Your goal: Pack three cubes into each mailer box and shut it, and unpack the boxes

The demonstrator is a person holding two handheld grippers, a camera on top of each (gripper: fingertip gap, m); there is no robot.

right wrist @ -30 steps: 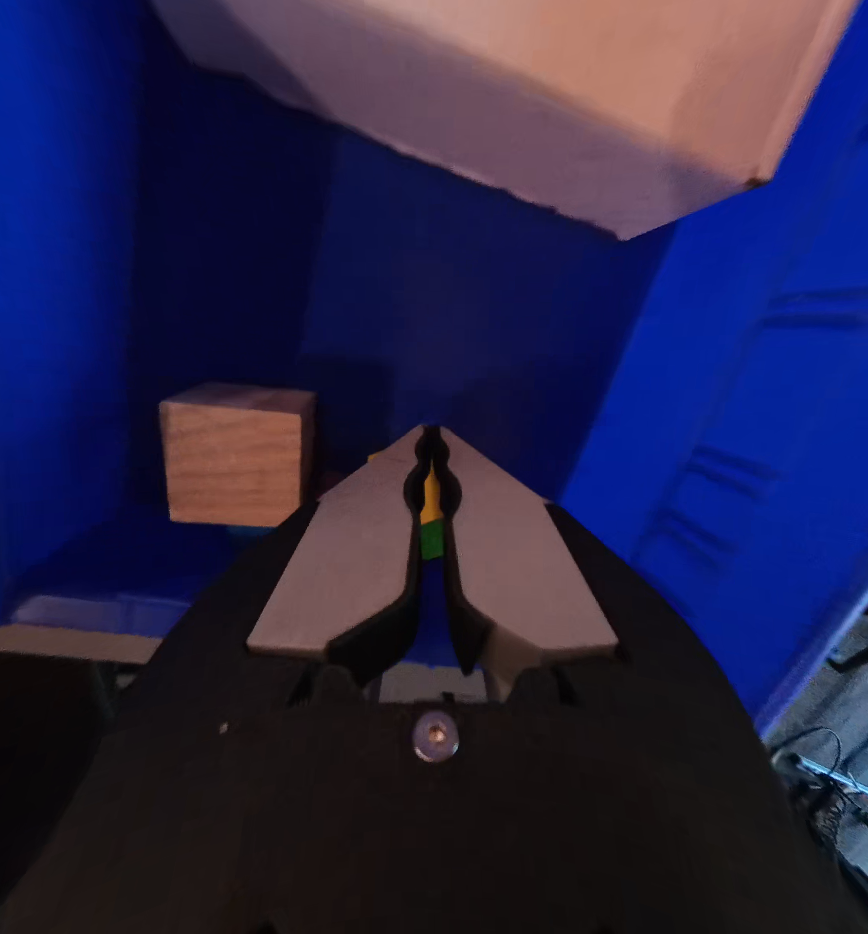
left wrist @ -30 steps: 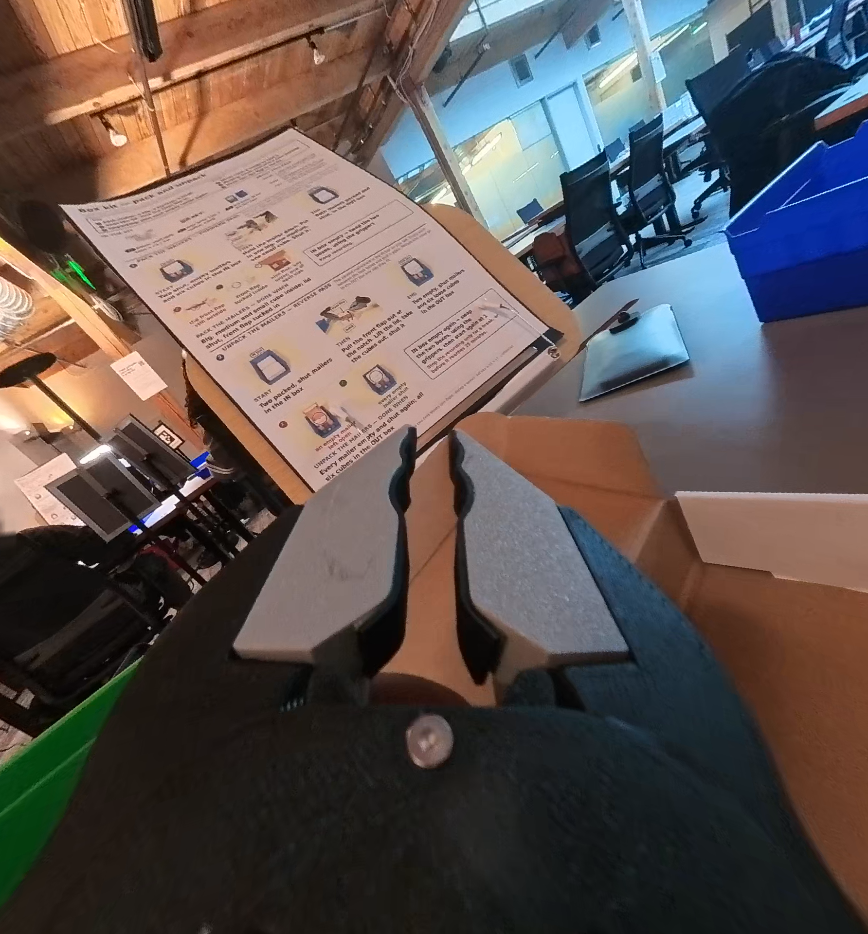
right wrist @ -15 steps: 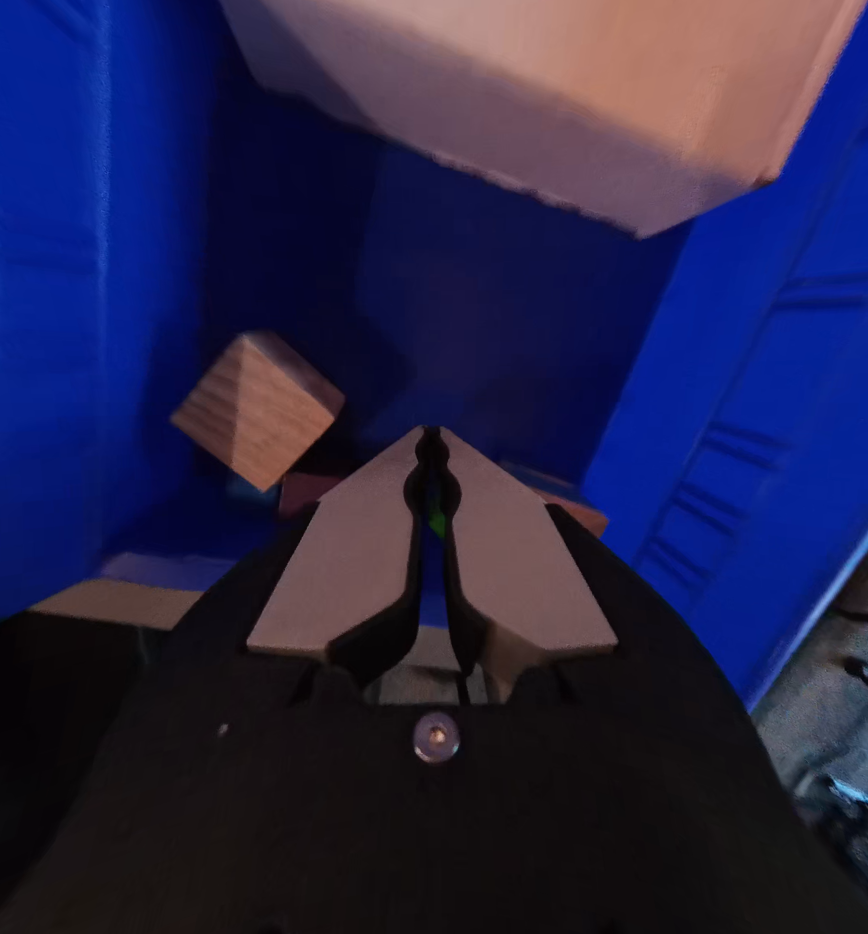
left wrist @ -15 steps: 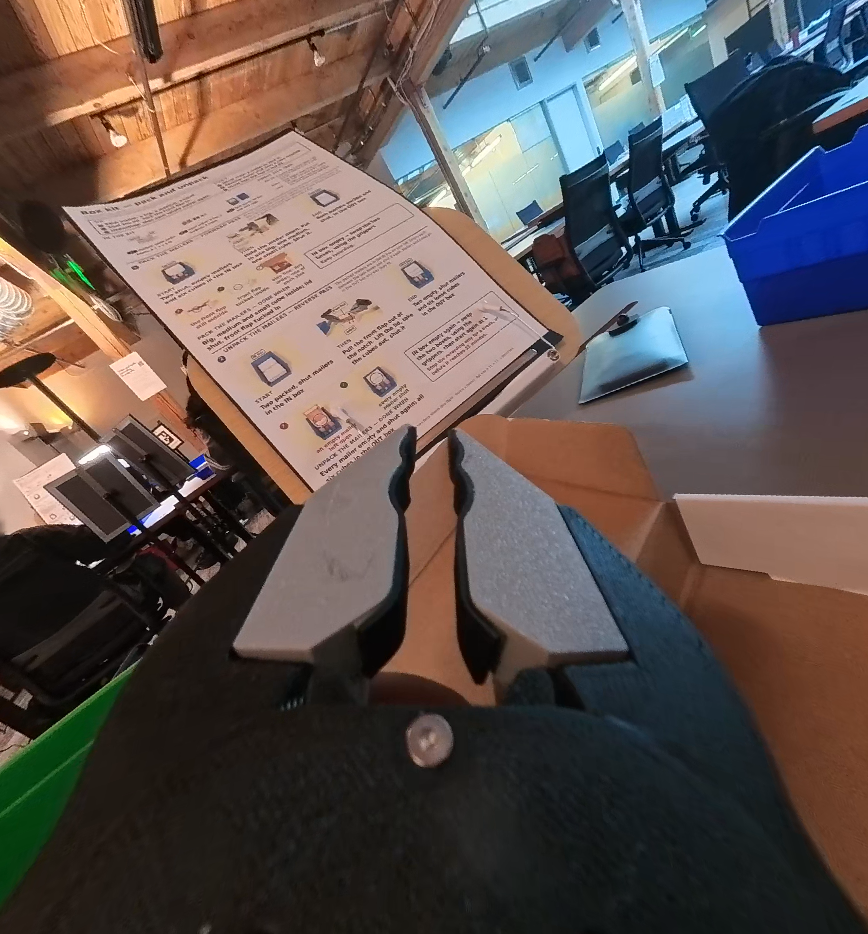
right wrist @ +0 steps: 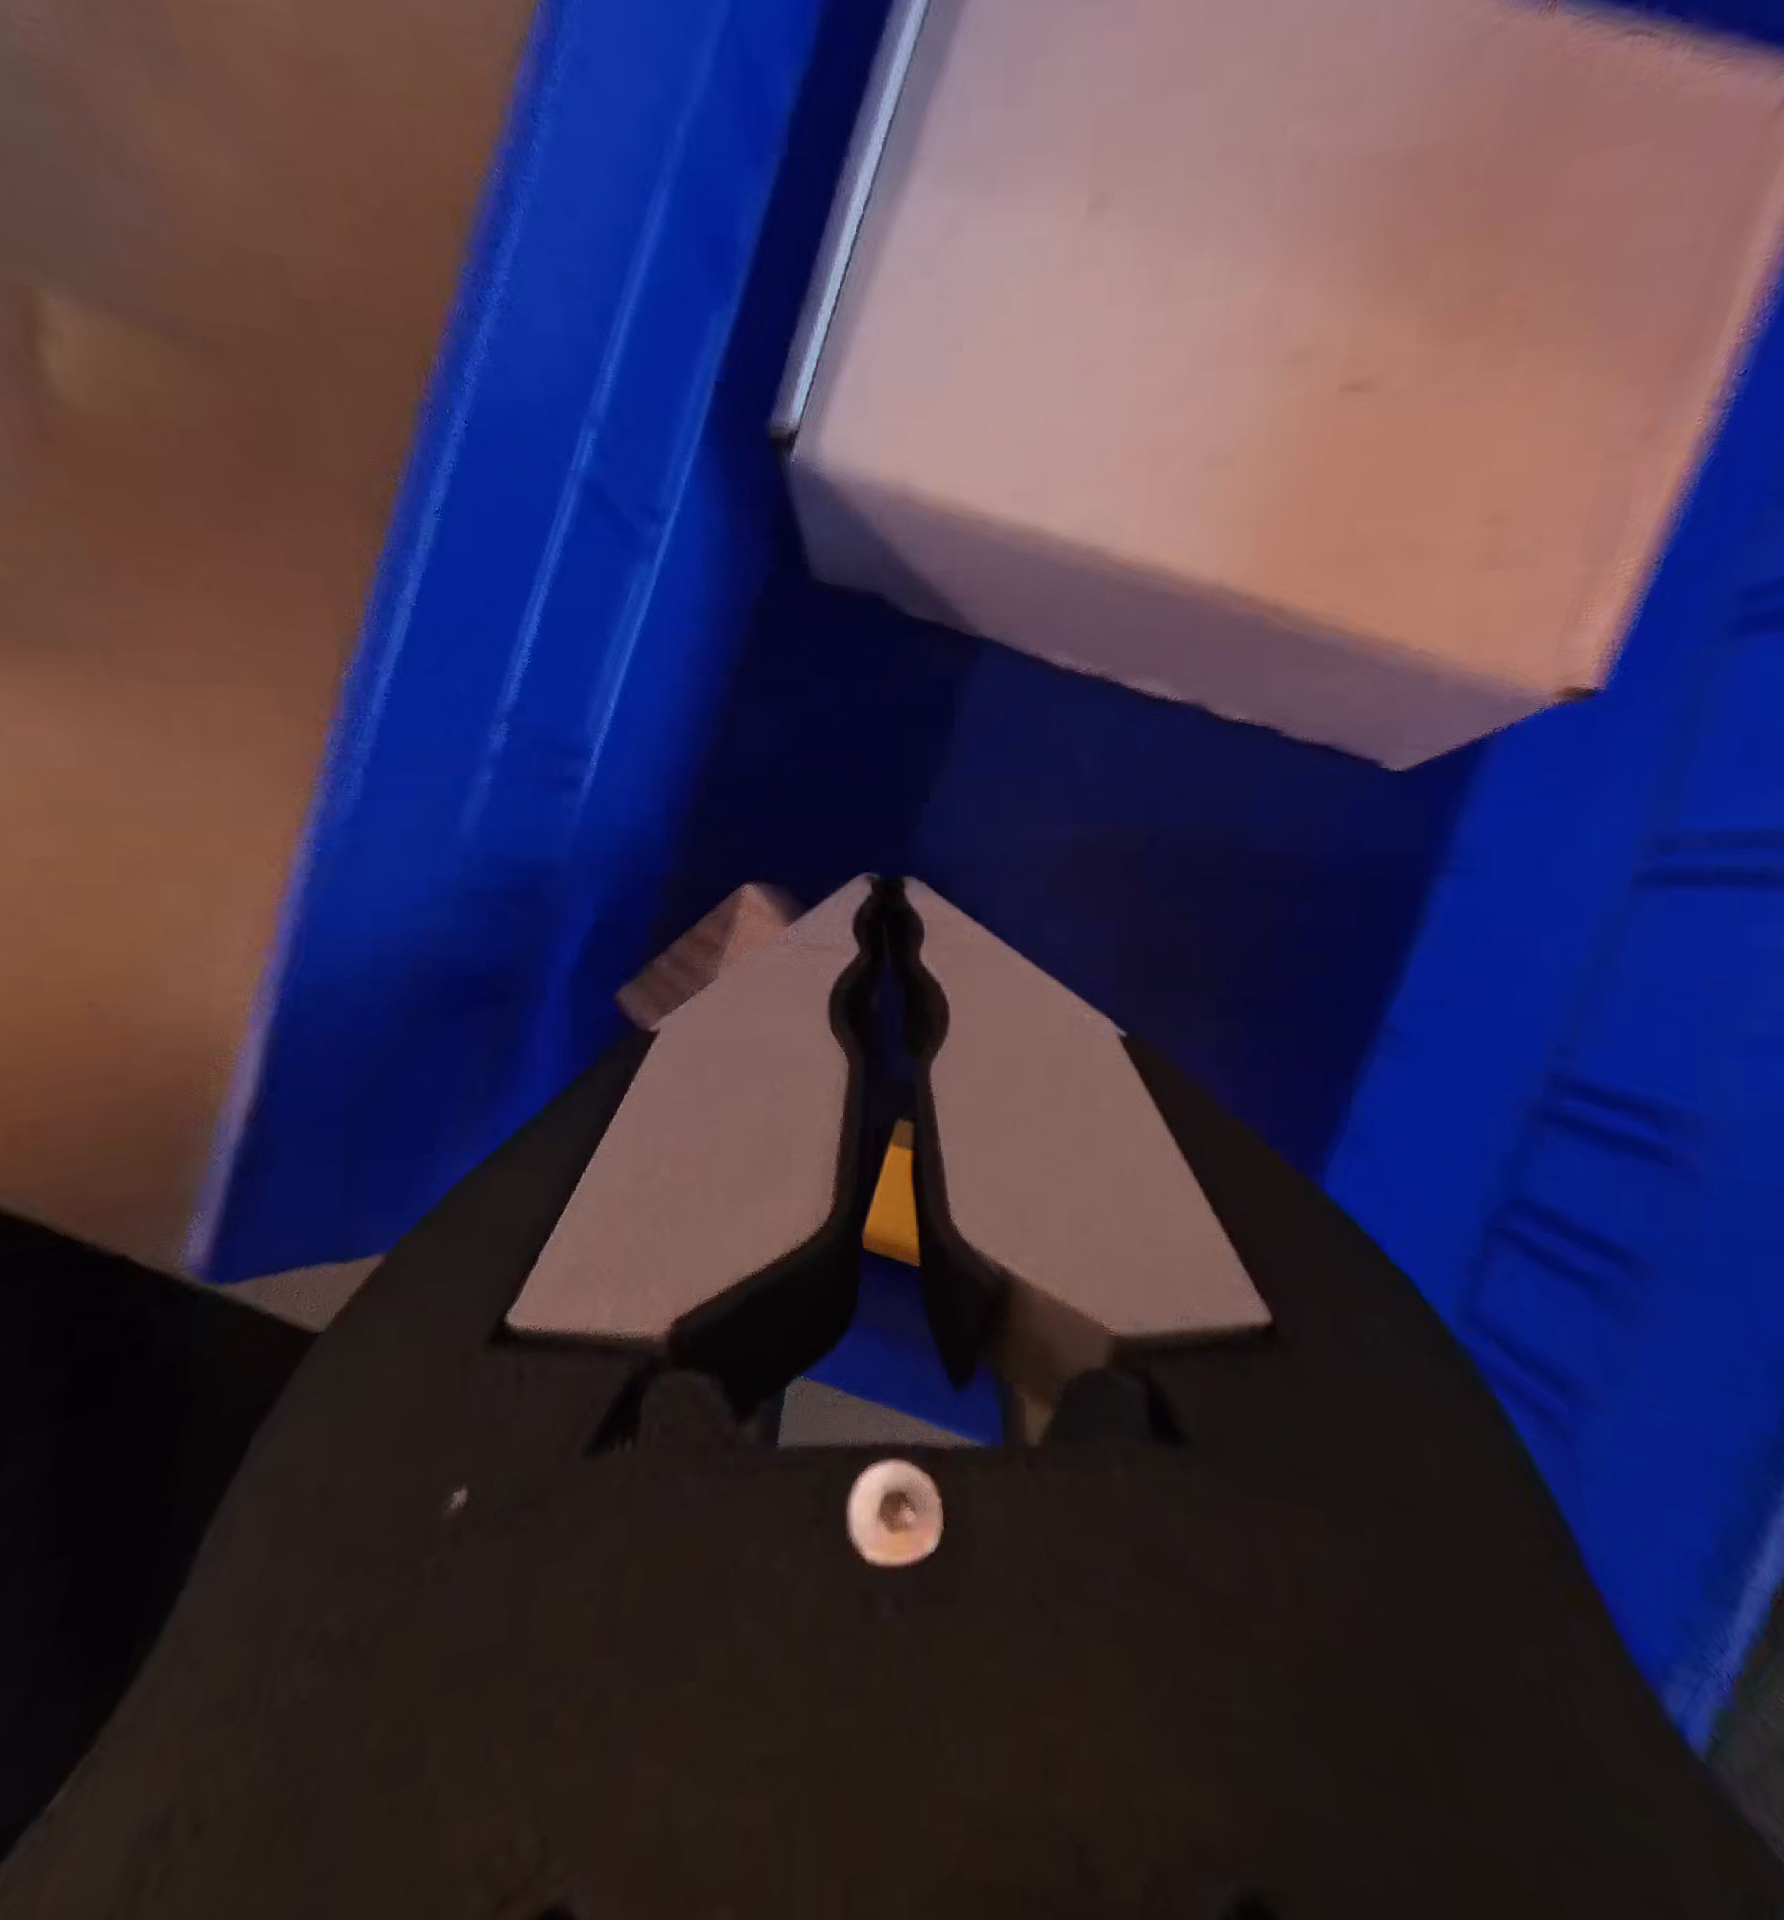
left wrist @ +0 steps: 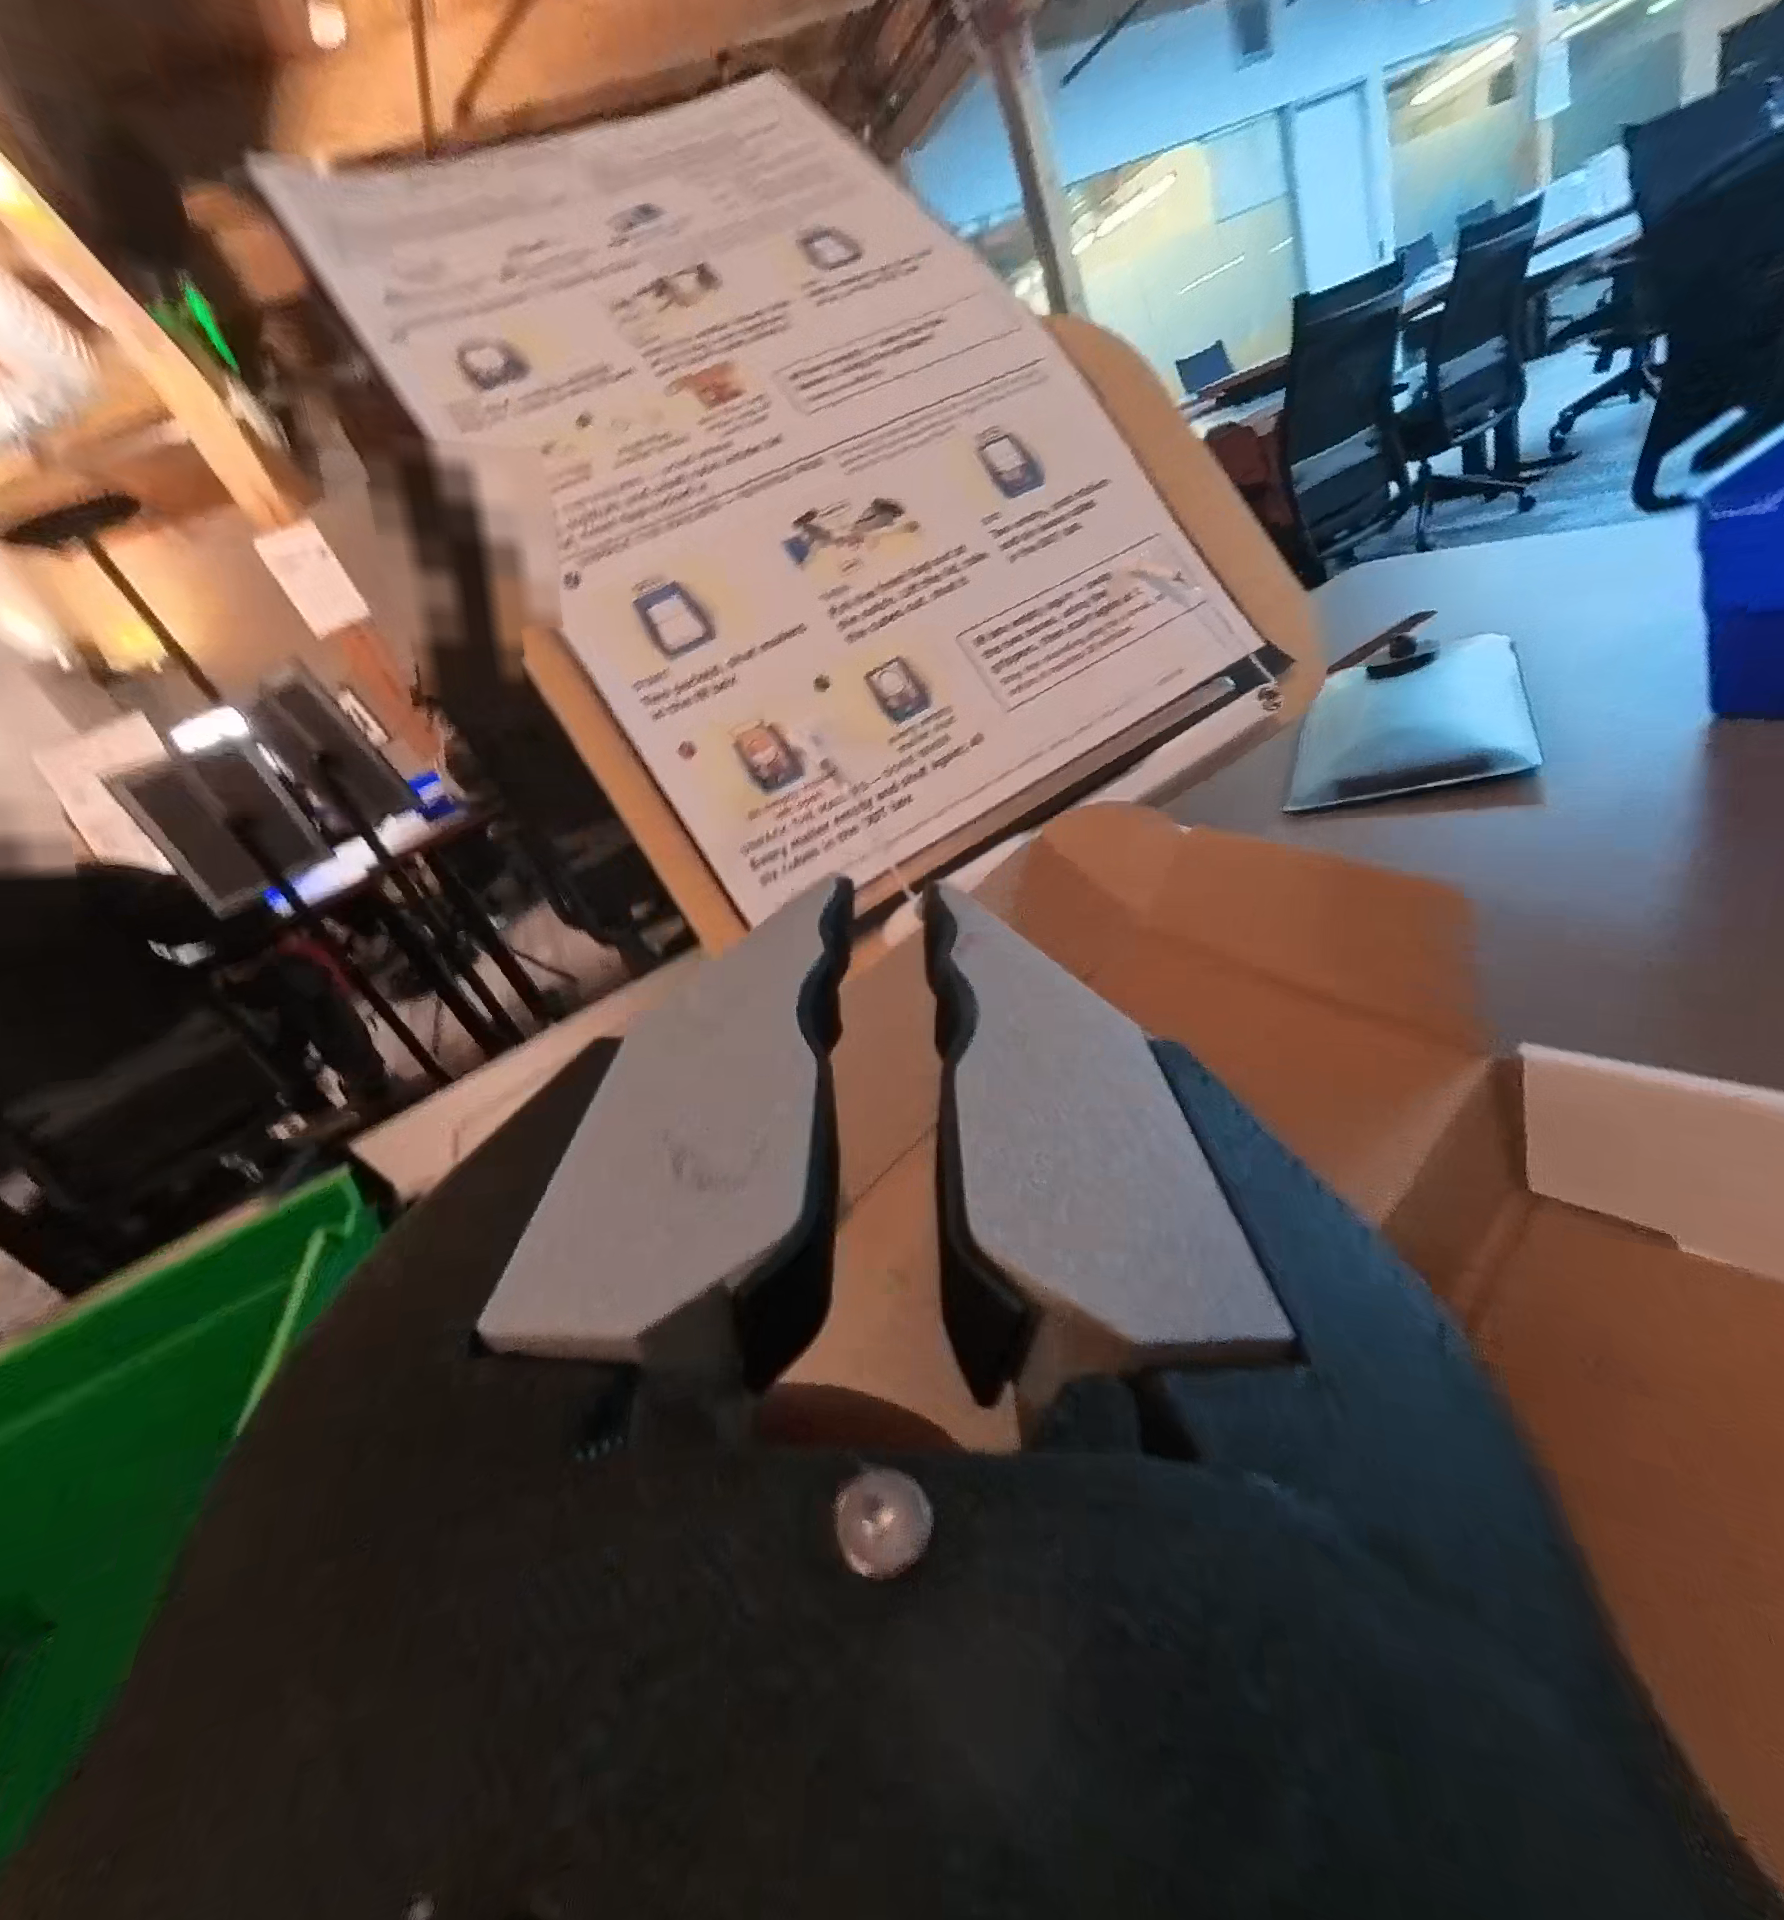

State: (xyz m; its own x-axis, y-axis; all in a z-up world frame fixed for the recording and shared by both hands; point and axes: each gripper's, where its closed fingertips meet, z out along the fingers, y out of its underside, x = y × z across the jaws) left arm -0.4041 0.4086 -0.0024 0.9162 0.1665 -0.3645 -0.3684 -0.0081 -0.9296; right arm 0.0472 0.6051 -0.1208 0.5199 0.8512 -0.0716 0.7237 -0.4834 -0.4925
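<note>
Pressing tip to tip, the grey fingers (right wrist: 753, 1122) of the right gripper (right wrist: 885, 883) are clenched with nothing visibly caught at the tips; farther back, through the slot between them, a sliver of a yellow cube (right wrist: 893, 1205) shows, lying beyond the fingers on the bin floor rather than gripped. Just left of the tips peeks the corner of a wooden cube (right wrist: 706, 961), partly hidden by the left finger. Both cubes sit inside a blue bin (right wrist: 576, 644), whose walls rise on the left and right. A closed pale mailer box (right wrist: 1283, 395) lies tilted in the far part of the bin, above the gripper.

The left gripper (left wrist: 880, 904) has its fingers (left wrist: 701, 1132) slightly parted, a narrow gap between them and nothing held. It hangs over an open brown mailer box (left wrist: 1283, 997), whose flaps spread to the right. Beyond it stands an instruction sheet (left wrist: 826, 499) on a tilted stand. A green bin (left wrist: 88, 1455) lies near left; a blue bin (left wrist: 1781, 582) sits far right on the grey table (left wrist: 1594, 852), near a flat grey base plate (left wrist: 1418, 727).
</note>
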